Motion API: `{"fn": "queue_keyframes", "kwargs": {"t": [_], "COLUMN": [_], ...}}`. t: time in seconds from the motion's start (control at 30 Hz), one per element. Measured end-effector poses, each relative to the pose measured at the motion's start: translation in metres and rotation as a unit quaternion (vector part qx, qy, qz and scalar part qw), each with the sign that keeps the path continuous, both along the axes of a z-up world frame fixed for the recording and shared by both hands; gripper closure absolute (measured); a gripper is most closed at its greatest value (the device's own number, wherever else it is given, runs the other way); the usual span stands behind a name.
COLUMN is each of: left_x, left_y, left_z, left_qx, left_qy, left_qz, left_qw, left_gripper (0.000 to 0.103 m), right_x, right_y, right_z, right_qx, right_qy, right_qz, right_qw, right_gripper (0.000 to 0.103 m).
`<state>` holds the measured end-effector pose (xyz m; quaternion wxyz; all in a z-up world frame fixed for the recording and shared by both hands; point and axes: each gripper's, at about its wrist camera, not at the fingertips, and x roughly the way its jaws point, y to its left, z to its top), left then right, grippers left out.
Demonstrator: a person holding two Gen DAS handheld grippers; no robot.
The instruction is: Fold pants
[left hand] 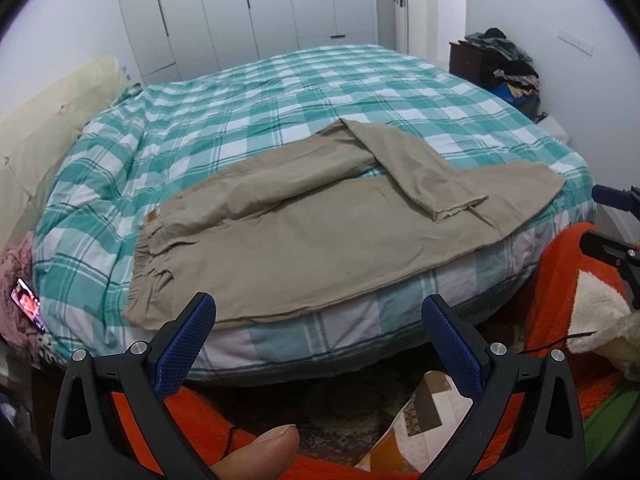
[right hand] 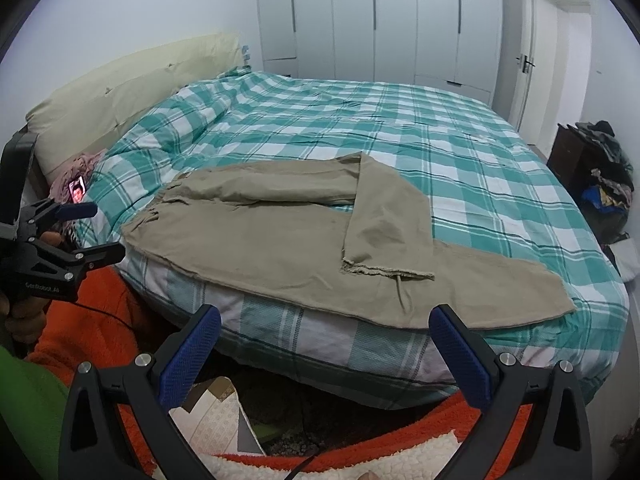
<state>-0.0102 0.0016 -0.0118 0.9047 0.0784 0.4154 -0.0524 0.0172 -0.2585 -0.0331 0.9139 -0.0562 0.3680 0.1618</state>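
nearest the left wrist camera, the left black-and-blue two-finger gripper [left hand: 318, 312] hangs with its jaws spread wide and nothing between them, off the near side of the bed below the waistband. the right black-and-blue two-finger gripper [right hand: 324, 324] is likewise spread wide and empty, off the bed edge below the leg ends.

just beyond them, the long khaki cotton pants [left hand: 320, 232] lie along the near edge of the bed covered in a teal-and-white checked duvet [left hand: 248, 120], waistband to the left, legs to the right. the far leg is bent back across the near one, its frayed hem [right hand: 384, 270] resting on it, so the legs are not matched yet.

the step in hand looks like straightening that crossed leg. it would go best by pinching the hem at one corner with the right gripper, pinning the waistband with the left, and drawing the leg flat before stacking it, keeping the near edge from sliding off the mattress.

a small tan label [left hand: 152, 216] sits near the waistband; its wording is too small to read. the left gripper body, seen from the right wrist camera, probably reads "genrobot.ai". further left a lit phone screen [left hand: 27, 304] shows nothing legible.
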Motion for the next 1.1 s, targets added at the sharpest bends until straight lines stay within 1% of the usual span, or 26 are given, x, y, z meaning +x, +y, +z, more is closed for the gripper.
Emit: {"fn": "queue_keyframes", "kwargs": {"t": [0.17,0.27,0.33,0.67,0.97,1.1], "left_x": [0.002,0.0,0.0,0.004,0.003,0.007], "left_y": [0.002,0.001,0.0,0.0,0.006,0.011], "left_z": [-0.002,-0.001,0.0,-0.004,-0.005,-0.009], "left_qx": [-0.005,0.007,0.007,0.008,0.003,-0.002], "left_qy": [0.01,0.001,-0.002,0.005,0.003,0.01], "left_qz": [0.006,0.01,0.008,0.012,0.022,0.032], "left_qw": [0.9999,0.9999,0.9999,0.9999,0.9997,0.9994], "left_gripper": [0.0,0.0,0.0,0.0,0.001,0.001], "right_x": [0.002,0.003,0.004,0.005,0.003,0.001], "right_y": [-0.007,-0.01,-0.009,-0.011,-0.017,-0.015], "right_z": [-0.002,-0.005,-0.006,-0.008,-0.003,0.0], "right_qx": [0.014,0.02,0.019,0.022,0.042,0.046], "right_qy": [0.01,0.018,0.022,0.023,0.0,-0.008], "right_qz": [-0.009,-0.009,-0.01,-0.018,-0.024,-0.019], "right_qw": [1.0,1.0,1.0,0.999,0.999,0.999], "right_gripper": [0.0,0.0,0.0,0.0,0.0,0.0]}}
